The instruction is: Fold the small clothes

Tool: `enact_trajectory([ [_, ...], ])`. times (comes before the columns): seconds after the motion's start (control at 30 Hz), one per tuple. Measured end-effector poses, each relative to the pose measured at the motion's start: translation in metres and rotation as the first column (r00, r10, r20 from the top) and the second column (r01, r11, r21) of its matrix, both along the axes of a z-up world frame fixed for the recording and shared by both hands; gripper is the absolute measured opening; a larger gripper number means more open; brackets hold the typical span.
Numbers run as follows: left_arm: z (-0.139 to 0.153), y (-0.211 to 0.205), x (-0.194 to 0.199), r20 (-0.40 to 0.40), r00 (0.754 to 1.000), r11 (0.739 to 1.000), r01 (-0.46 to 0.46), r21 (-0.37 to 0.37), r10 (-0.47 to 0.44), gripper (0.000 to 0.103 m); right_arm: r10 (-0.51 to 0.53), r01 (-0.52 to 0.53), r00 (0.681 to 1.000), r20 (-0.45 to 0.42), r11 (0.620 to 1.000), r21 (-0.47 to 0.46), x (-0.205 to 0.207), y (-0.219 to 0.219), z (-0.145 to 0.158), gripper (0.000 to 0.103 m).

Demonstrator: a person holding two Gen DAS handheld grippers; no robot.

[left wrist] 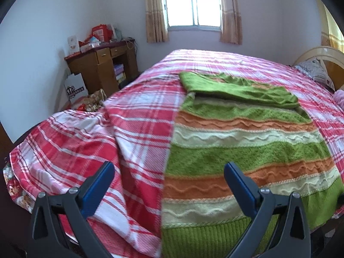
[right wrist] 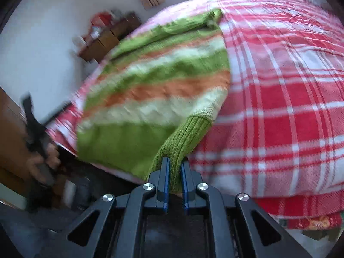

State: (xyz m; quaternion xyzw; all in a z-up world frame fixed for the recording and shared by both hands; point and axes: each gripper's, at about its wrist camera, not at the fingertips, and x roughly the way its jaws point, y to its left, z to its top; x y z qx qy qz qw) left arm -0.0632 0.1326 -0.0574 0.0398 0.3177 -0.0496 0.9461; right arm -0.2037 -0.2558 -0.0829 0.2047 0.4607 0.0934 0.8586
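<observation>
right gripper (right wrist: pixel 175 164) pinching ribbed hem corner of striped sweater (left wrist: pixel 236 150) lying flat on plaid bed (left wrist: pixel 139 129), left gripper (left wrist: pixel 169 178) spread over hem's other corner, needs to clamp before folding hem up

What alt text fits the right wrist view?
The right gripper pinches the ribbed green hem of a striped sweater lying on a red plaid bedspread. At left, blurred, a hand holds the other gripper.

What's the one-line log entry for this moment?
stage: gripping hem | right gripper: shut on striped sweater ribbed hem corner | left gripper: open, empty, above sweater edge | sweater: flat on plaid bedspread, sleeve folded across top
</observation>
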Motion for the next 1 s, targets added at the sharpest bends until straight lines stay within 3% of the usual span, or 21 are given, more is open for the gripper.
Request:
enact_trajectory([
  [0.3,0.01,0.029,0.008,0.015,0.999,0.999,-0.048,0.008,0.048,0.103,-0.107,0.107,0.982,0.158,0.994,0.007,0.075,-0.03,0.039,0.003],
  [0.43,0.01,0.039,0.01,0.012,0.997,0.997,-0.073,0.014,0.073,0.103,-0.218,0.223,0.968,0.126,0.974,-0.032,0.105,-0.047,0.029,0.003],
  [0.47,0.01,0.04,0.01,0.011,0.997,0.997,-0.07,0.01,0.07,0.103,-0.226,0.227,0.967,0.12,0.974,0.005,0.104,-0.05,0.026,0.003],
  [0.53,0.008,0.039,0.009,0.012,0.998,0.998,-0.063,0.01,0.063,0.103,-0.211,0.196,0.971,0.111,0.972,0.127,0.095,-0.056,0.023,0.003],
  [0.63,0.001,0.032,0.011,-0.005,0.999,0.999,-0.045,0.02,0.045,0.103,-0.175,0.168,0.983,0.052,0.979,0.111,0.077,-0.045,0.016,0.004],
  [0.73,-0.006,0.022,0.011,-0.02,1.0,0.999,-0.021,0.027,0.022,0.103,-0.15,0.139,0.987,0.059,0.978,0.157,0.052,-0.037,0.011,0.004],
  [0.87,-0.006,0.014,0.008,-0.027,1.0,1.0,0.003,0.03,-0.002,0.103,-0.029,0.026,0.995,0.093,0.999,0.033,0.04,-0.014,0.018,0.004],
  [0.93,-0.004,0.013,0.006,-0.02,1.0,1.0,0.004,0.029,-0.004,0.103,0.054,-0.05,0.995,0.079,0.997,-0.058,0.045,0.0,0.02,0.004],
  [1.0,-0.001,0.014,0.005,-0.011,1.0,1.0,0.001,0.025,-0.001,0.103,0.107,-0.102,0.992,0.06,0.991,-0.085,0.047,0.008,0.018,0.004],
])
